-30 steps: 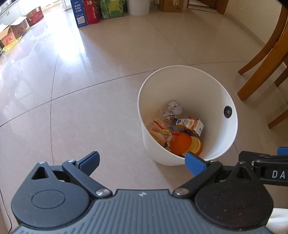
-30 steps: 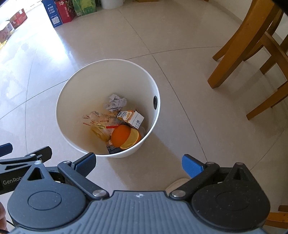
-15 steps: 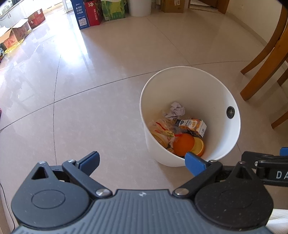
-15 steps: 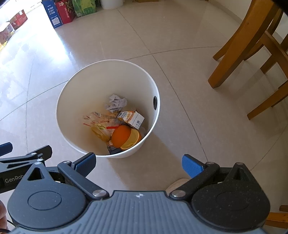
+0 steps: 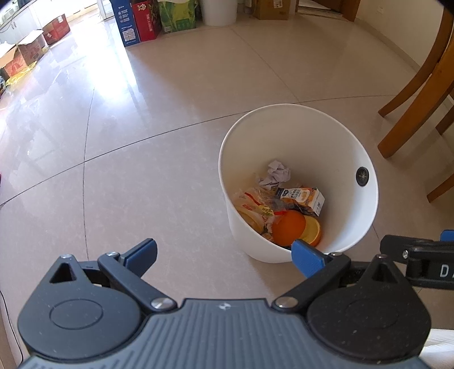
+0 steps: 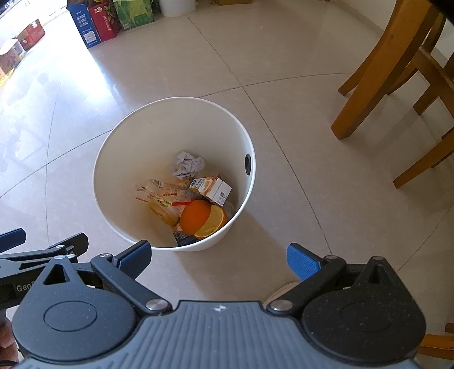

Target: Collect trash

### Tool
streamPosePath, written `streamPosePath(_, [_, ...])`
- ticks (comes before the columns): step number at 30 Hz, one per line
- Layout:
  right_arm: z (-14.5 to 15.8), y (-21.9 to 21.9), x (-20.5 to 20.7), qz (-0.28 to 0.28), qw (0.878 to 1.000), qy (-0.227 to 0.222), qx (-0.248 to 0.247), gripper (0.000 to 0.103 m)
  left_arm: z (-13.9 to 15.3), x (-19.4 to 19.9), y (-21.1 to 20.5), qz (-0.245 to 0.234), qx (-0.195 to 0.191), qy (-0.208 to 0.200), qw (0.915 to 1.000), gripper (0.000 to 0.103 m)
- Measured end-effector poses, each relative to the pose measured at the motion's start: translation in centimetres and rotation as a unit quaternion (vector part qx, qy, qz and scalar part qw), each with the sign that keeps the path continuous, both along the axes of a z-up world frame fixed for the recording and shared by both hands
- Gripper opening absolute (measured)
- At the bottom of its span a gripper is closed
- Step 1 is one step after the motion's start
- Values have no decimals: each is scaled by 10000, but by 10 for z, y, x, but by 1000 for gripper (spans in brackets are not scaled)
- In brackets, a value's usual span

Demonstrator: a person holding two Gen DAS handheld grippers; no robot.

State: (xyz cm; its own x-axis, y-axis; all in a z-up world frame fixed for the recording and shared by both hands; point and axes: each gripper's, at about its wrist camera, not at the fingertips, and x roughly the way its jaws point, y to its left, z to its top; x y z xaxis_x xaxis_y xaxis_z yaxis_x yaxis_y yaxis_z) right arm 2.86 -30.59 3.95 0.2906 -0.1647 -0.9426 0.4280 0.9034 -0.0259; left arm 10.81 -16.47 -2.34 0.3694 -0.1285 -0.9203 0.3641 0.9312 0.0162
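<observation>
A white bin [image 5: 354, 147] [image 6: 119, 159] stands on the tiled floor. Inside lie a crumpled paper ball [image 5: 276, 173] [image 6: 187, 167], a small drink carton [image 5: 303, 196] [image 6: 211, 186], plastic wrappers [image 5: 255, 204] [image 6: 161, 195] and an orange lidded container [image 5: 295, 227] [image 6: 203, 217]. My left gripper [image 5: 224, 254] hangs open above the floor, its right fingertip over the bin's near rim. My right gripper [image 6: 218, 255] is open too, held just in front of the bin. Neither holds anything. Each gripper's side shows at the edge of the other's view.
Wooden chair legs [image 5: 411, 93] [image 6: 366, 73] stand to the right of the bin. Cardboard boxes [image 5: 133, 22] [image 6: 96, 25] and a second white bin [image 5: 220, 11] line the far wall. More boxes [image 5: 25, 51] sit at far left. Bare tiles lie left of the bin.
Both grippers have drawn back and risen a little, so the bin sits lower and slightly farther in both views. The bin's contents have not shifted, and both grippers stay open.
</observation>
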Motion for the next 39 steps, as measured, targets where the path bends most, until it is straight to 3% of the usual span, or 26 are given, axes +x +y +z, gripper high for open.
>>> streamPosePath(39, [0,-3,0,-40,10000,-57,63,103,3,0,0,-36,-112,57,9999,100])
